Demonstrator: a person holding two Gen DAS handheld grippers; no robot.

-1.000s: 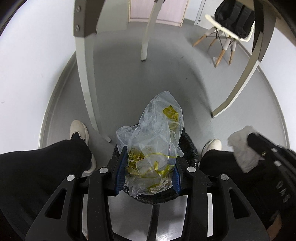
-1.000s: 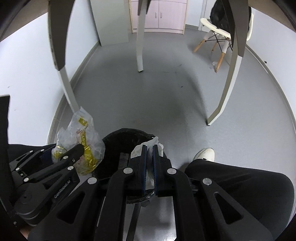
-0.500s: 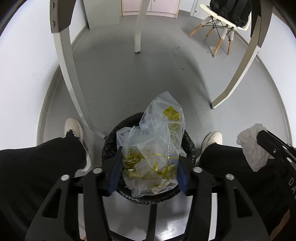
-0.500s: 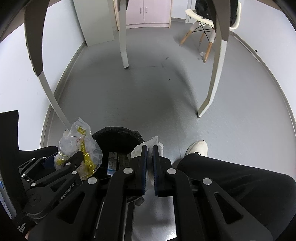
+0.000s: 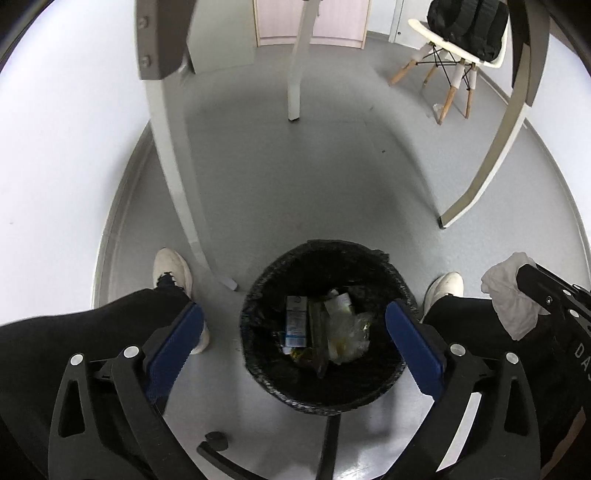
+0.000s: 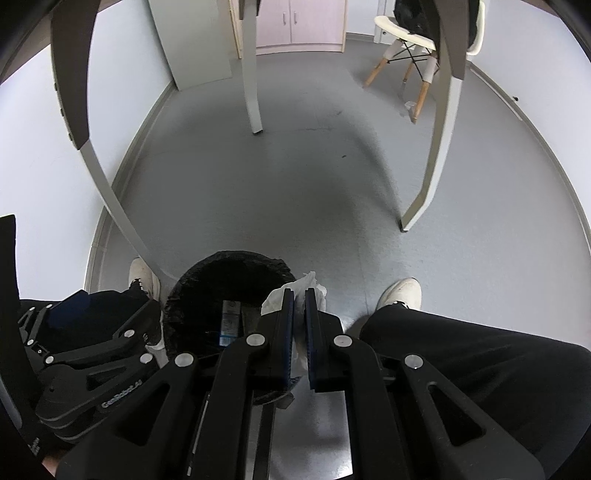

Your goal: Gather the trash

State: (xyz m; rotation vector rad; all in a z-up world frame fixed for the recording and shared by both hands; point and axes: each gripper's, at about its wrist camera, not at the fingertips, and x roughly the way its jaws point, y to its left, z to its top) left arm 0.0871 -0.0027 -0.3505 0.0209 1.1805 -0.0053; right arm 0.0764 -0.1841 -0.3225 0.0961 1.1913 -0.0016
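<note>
A black-lined trash bin [image 5: 258, 291] stands on the grey floor between the person's legs. My left gripper [image 5: 293, 321] is wide open and empty above it. The clear plastic bag with yellow scraps [image 5: 349, 334] lies inside the bin beside a small blue-and-white carton [image 5: 296, 325]. My right gripper [image 6: 299, 295] is shut on a crumpled white tissue [image 6: 275, 297] and holds it over the bin's right rim [image 6: 229, 258]. The tissue also shows in the left wrist view [image 5: 508, 299], to the right of the bin.
White curved table legs [image 5: 173, 155] stand close behind the bin, with another at the right [image 5: 491, 147]. The person's white shoes [image 5: 171, 267] flank the bin. A white chair with a black backpack [image 5: 461, 33] stands at the far right. A wall runs along the left.
My left gripper opened wide and the plastic bag dropped from it into the bin. My right gripper kept hold of the tissue and stayed near the bin's right rim.
</note>
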